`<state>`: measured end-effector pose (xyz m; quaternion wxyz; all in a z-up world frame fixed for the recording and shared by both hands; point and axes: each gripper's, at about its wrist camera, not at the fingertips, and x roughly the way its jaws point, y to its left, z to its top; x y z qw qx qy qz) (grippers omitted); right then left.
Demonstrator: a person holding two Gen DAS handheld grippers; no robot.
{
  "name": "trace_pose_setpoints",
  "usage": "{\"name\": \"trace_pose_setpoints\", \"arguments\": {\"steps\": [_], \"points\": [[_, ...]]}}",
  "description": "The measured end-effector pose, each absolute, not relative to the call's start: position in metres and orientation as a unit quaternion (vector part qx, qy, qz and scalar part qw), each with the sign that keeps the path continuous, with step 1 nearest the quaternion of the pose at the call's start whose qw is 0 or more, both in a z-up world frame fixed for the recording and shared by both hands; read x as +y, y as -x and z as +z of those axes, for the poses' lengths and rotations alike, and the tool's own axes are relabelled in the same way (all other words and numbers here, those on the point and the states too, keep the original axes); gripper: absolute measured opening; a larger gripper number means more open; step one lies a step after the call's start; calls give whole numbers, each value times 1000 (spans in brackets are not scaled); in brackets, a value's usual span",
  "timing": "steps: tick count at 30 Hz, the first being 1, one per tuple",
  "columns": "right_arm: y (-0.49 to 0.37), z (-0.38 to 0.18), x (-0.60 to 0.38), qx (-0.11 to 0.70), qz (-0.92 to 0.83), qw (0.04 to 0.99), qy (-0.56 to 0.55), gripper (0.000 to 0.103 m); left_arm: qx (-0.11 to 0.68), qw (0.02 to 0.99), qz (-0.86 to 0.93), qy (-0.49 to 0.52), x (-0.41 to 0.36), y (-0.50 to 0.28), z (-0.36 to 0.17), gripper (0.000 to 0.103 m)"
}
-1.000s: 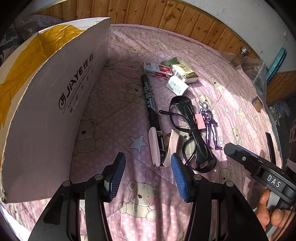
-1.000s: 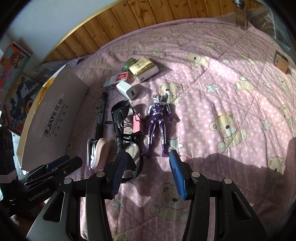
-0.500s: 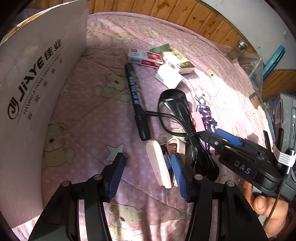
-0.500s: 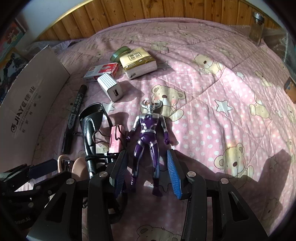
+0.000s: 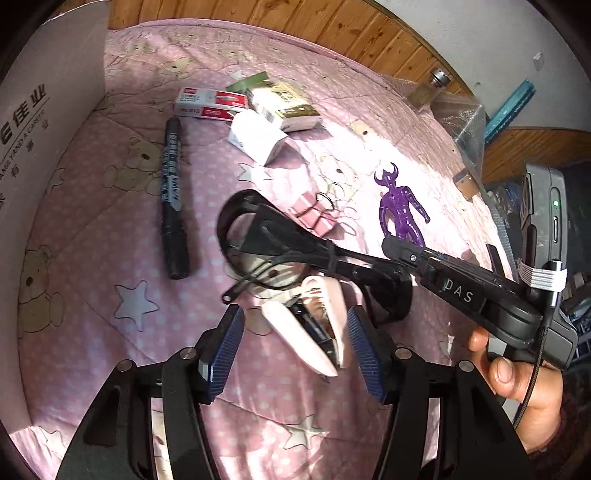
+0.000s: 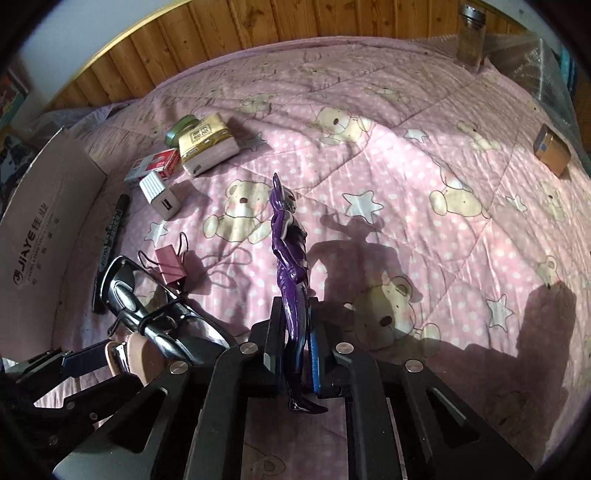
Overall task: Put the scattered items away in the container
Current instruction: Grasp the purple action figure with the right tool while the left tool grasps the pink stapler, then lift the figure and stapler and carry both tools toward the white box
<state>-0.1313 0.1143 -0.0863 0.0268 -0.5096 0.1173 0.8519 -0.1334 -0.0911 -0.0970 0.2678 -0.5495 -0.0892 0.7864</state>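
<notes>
My right gripper point(image 6: 295, 343) is shut on the legs of a purple toy figure point(image 6: 288, 266), which it holds off the quilt; it shows in the left wrist view too point(image 5: 400, 206). My left gripper point(image 5: 295, 343) is open, and a pink stapler point(image 5: 310, 325) lies between its fingers, close to the right one. Black glasses point(image 5: 258, 240) rest across the stapler's far end. The cardboard box point(image 5: 37, 110) stands at the left. A black marker point(image 5: 171, 195) and a pink binder clip point(image 5: 312, 216) lie on the quilt.
Further back lie a staple box point(image 5: 210, 105), a tissue pack point(image 5: 284, 103), a white charger point(image 5: 255, 136) and a green tin point(image 6: 183, 129). A glass jar point(image 6: 471, 33) and a small brown box point(image 6: 552, 155) sit far right. A hand point(image 5: 517, 380) holds the right gripper.
The right gripper has shut on the purple figure and raised it from lying flat. The left gripper has moved forward so the stapler now sits between its fingers. The glasses have shifted.
</notes>
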Motion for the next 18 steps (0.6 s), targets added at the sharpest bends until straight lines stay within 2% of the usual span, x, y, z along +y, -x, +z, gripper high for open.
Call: {"name": "trace_pose_setpoints", "arguments": {"steps": [2, 5, 6, 7, 8, 11, 18], "points": [[126, -87, 122, 135, 850, 24, 508, 11, -81, 278, 785, 548, -81, 131, -96, 65], [122, -87, 126, 152, 850, 22, 504, 11, -62, 274, 786, 551, -72, 133, -101, 66], [122, -88, 126, 155, 850, 21, 503, 11, -55, 272, 791, 545, -73, 132, -101, 64], [121, -88, 127, 158, 850, 20, 501, 11, -47, 268, 794, 543, -72, 131, -102, 49], [121, -88, 128, 163, 851, 19, 500, 11, -42, 267, 795, 543, -71, 133, -102, 46], [119, -88, 132, 179, 849, 16, 497, 11, -45, 263, 792, 549, -79, 133, -102, 42], [109, -91, 132, 178, 854, 2, 489, 12, -16, 232, 795, 561, -95, 126, -101, 42]]}}
